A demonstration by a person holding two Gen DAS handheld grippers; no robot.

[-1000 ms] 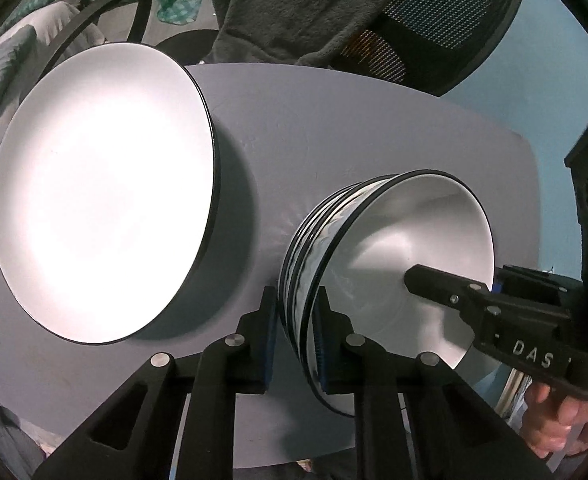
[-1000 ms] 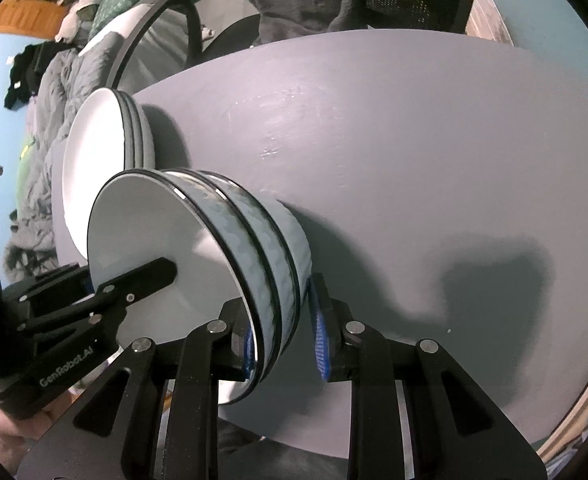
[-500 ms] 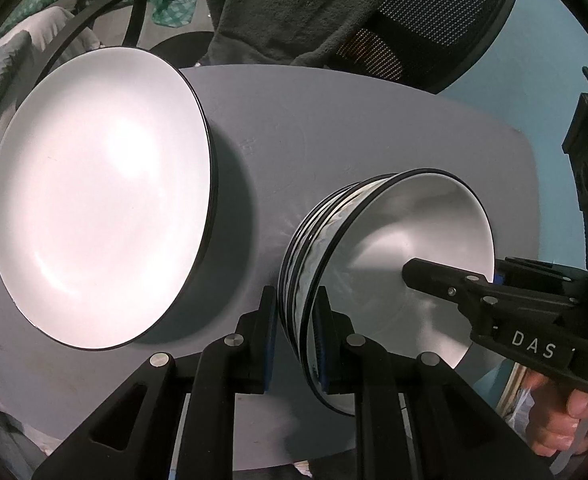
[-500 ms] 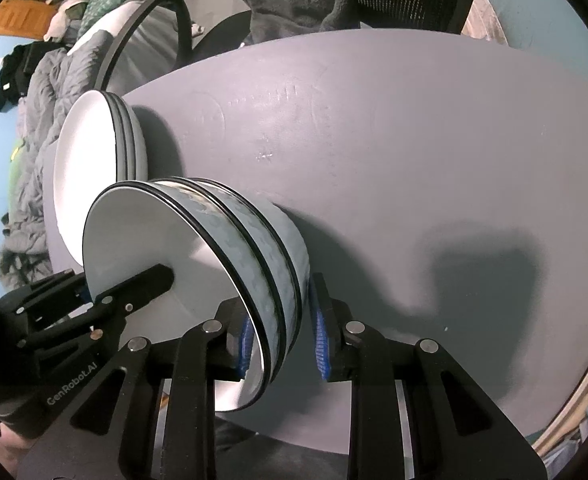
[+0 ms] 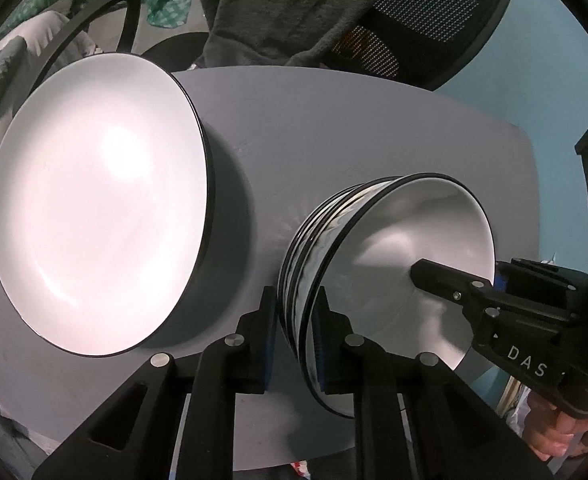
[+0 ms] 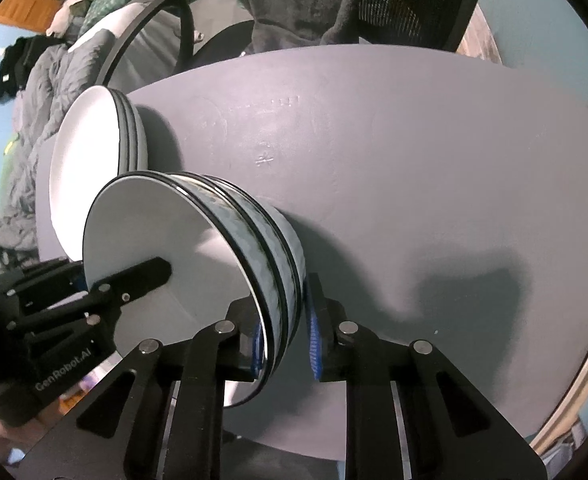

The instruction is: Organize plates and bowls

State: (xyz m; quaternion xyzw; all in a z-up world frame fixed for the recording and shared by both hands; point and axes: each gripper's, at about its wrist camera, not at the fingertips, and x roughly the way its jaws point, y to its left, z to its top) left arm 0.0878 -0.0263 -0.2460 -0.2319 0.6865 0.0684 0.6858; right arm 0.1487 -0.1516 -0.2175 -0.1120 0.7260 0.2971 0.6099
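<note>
- Left claw (image 5: pixel 294 336): clamped on the near rim of the bowls (image 5: pixel 378 276), one finger outside the wall, the other inside the top bowl.
- Right claw (image 6: pixel 283 336): astride the opposite rim of the same bowls (image 6: pixel 197 264); left pad against the inner face, right pad just beside the outer wall. Cannot tell whether that pad presses.
- Bowls: nested, three rims showing, white inside, pale blue textured outside, thin black edges. Held between both claws over the table (image 5: pixel 334 132).
- Seen from the left claw: right claw's finger (image 5: pixel 446 280) reaching into the top bowl from the right.
- Seen from the right claw: left claw's finger (image 6: pixel 133 280) reaching in from the left.
- Plates (image 5: pixel 97 200): stacked, white with black rims, on the table left of the left claw, near the bowls but apart. In the right view, plates (image 6: pixel 89 156) behind and left of the bowls.
- Table: grey, rounded, with a shadow right of the right claw.
- Chair (image 5: pixel 426 12): black mesh, beyond the table's far edge, dark cloth (image 5: pixel 285 4) draped over it.
</note>
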